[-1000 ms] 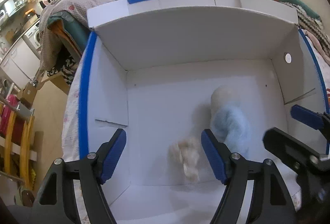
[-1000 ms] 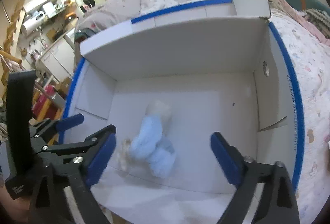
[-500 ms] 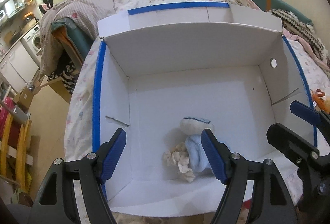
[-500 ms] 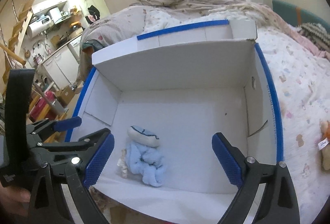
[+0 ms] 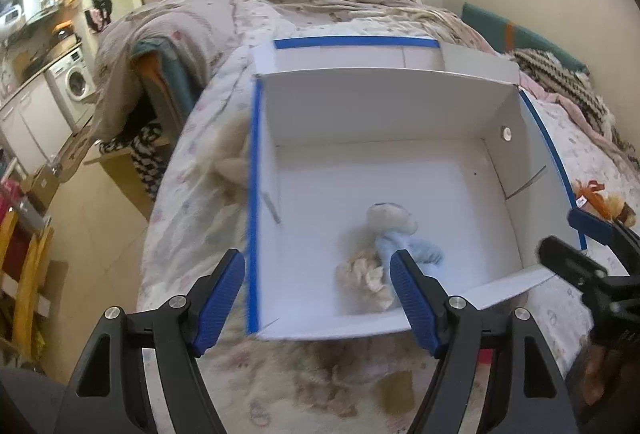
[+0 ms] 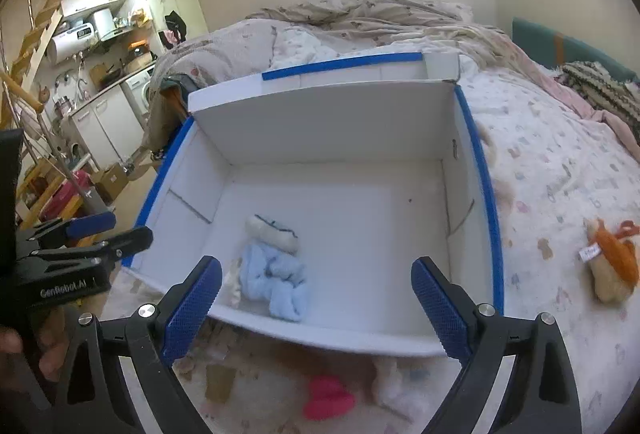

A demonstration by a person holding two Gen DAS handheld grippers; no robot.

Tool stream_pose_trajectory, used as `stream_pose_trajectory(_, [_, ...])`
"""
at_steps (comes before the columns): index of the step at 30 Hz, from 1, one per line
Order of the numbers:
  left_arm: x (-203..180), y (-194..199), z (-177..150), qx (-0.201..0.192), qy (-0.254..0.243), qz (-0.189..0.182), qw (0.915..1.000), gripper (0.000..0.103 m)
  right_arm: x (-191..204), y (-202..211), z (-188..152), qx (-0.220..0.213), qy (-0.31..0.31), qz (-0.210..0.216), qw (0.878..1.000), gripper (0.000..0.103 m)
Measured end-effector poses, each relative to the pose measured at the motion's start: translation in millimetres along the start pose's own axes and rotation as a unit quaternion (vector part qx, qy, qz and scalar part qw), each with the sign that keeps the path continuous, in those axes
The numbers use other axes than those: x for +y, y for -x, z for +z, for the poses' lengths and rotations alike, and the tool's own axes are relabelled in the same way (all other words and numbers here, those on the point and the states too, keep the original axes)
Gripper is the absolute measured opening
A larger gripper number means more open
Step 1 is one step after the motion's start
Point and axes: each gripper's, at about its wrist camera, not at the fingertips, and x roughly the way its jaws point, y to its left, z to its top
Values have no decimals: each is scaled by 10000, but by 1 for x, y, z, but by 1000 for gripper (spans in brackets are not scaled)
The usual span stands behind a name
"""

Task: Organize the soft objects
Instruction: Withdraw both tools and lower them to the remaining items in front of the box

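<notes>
Lying near the front wall of the open white cardboard box with blue tape along its rims (image 5: pixel 253 194) (image 6: pixel 488 202): a small plush doll with a cream, dark-stitched head and a fluffy pale-blue body (image 5: pixel 400 234) (image 6: pixel 276 266), sprawled on the box floor, head toward the far wall, limbs crumpled toward the near one. Touching its left flank, a crumpled cream ruffled cloth piece (image 5: pixel 366 274) (image 6: pixel 234 284), half hidden behind the doll in the right wrist view. Left gripper with black arms and blue ribbed pads (image 5: pixel 318 298) (image 6: pixel 90 232) held above the box's near-left corner, jaws spread wide, gripping nothing. Right gripper of the same make (image 6: pixel 318 298) (image 5: pixel 576 238) poised over the near edge, jaws likewise wide apart and empty. Outside the box, on the pale floral bedspread (image 6: pixel 560 170) (image 5: pixel 192 218): an orange-and-tan plush toy with a white tag (image 6: pixel 612 266) (image 5: pixel 600 198) well to the right; a bright pink soft item (image 6: pixel 328 398) and a white fluffy piece (image 6: pixel 390 380) just in front of the near wall, both blurred. A beige fuzzy shape (image 5: pixel 232 158) just beside the box's left wall, too smeared to identify.
</notes>
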Motion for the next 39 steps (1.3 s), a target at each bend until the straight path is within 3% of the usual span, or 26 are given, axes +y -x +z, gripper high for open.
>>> stream_pose_trajectory(9, [57, 17, -34, 15, 666, 139, 9977, 73, -9, 13, -28, 466, -614, 216, 9968, 102])
stream_pose_trajectory(14, [85, 10, -47, 264, 1286, 114, 9913, 73, -2, 0, -45, 915, -706, 181, 9931, 102])
stream_pose_trajectory(17, [87, 2, -55, 516, 1267, 212, 9904, 73, 0, -8, -49, 1075, -689, 121, 9917, 102])
stream_pose_trajectory(20, [87, -12, -66, 871, 1370, 48, 9867, 73, -4, -18, -52, 1248, -814, 33, 9888, 102])
stream_pose_trajectory(24, [67, -36, -78, 1365, 1079, -137, 9847, 73, -12, -26, -53, 1360, -1017, -12, 9855, 102])
stream_pose_trajectory(28, [36, -73, -91, 2030, 566, -487, 9763, 72, -27, -36, -59, 1574, -1312, -311, 9783, 102])
stream_pose_trajectory(31, [25, -85, -94, 2118, 339, -408, 9759, 72, -49, -42, -66, 1735, -1813, -335, 9674, 102])
stream_pose_trajectory(33, [24, -90, -96, 2202, 353, -489, 9736, 63, -65, -43, -69, 1752, -2227, -300, 9585, 102])
stream_pose_trajectory(35, [24, -92, -99, 2253, 394, -500, 9722, 37, -78, -43, -74, 1766, -2617, -264, 9485, 102])
stream_pose_trajectory(37, [23, -94, -101, 2312, 385, -509, 9708, 23, -86, -44, -78, 1805, -2858, -251, 9408, 102])
stream_pose_trajectory(39, [22, -96, -103, 2344, 334, -480, 9704, 17, -88, -45, -78, 1801, -2920, -264, 9389, 102])
